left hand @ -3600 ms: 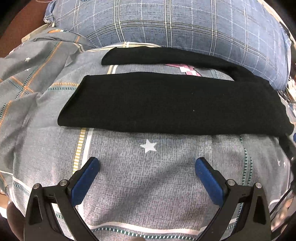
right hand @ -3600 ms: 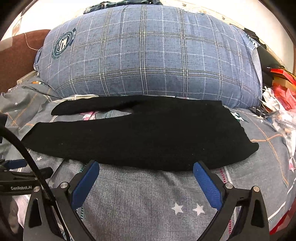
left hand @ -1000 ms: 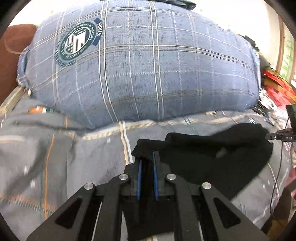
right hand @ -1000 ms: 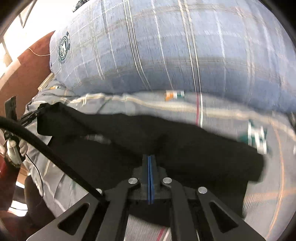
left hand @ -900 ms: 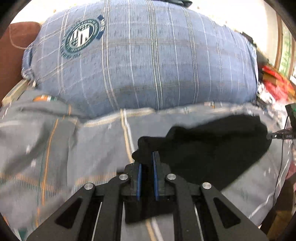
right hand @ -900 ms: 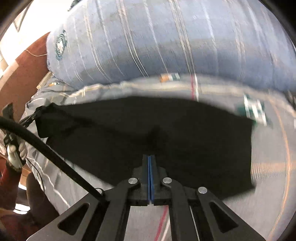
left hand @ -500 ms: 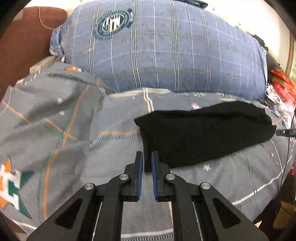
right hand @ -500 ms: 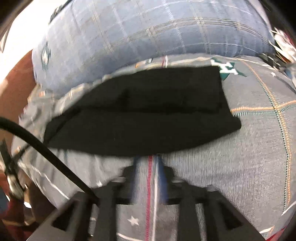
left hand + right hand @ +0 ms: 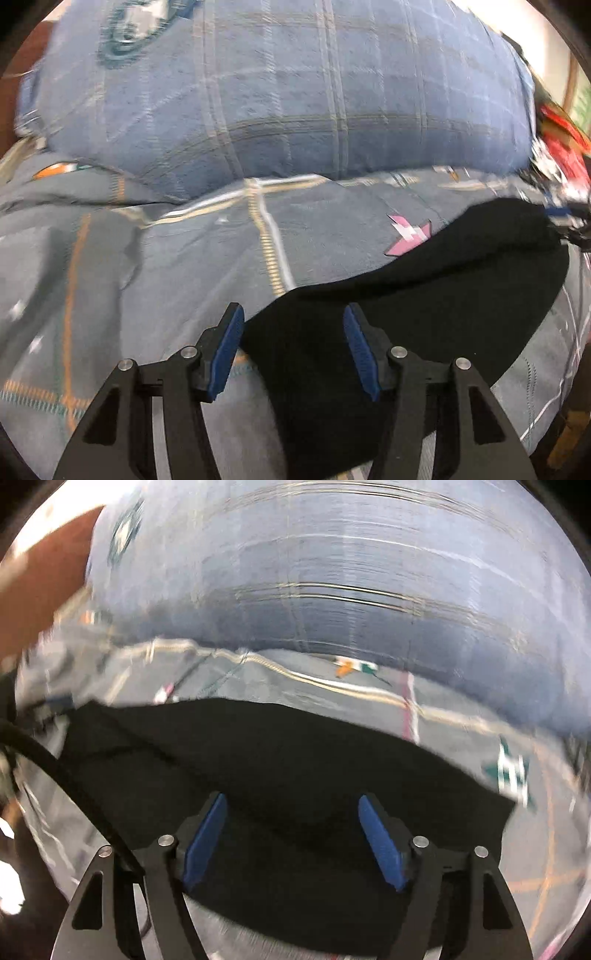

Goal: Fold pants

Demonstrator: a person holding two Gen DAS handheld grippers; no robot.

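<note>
- Pants (image 9: pixel 424 314) lie on the bed (image 9: pixel 166 266), already folded into a compact black stack below the pillow (image 9: pixel 295 92).
- Left tool (image 9: pixel 291 350) and right tool (image 9: pixel 291 838): both spread apart, gripping nothing.
- Judgement: further folding may remain.

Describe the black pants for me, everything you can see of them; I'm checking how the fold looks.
The black pants are plain, dark, soft-looking knit fabric, lying in a folded, roughly oblong bundle on the grey patterned bedsheet, in front of the blue plaid pillow. A fold line crosses the top layer near one end in the right wrist view. The open left gripper and open right gripper each straddle part of the cloth; whether the fingers touch it cannot be told. Motion blur hides finer detail.
</note>
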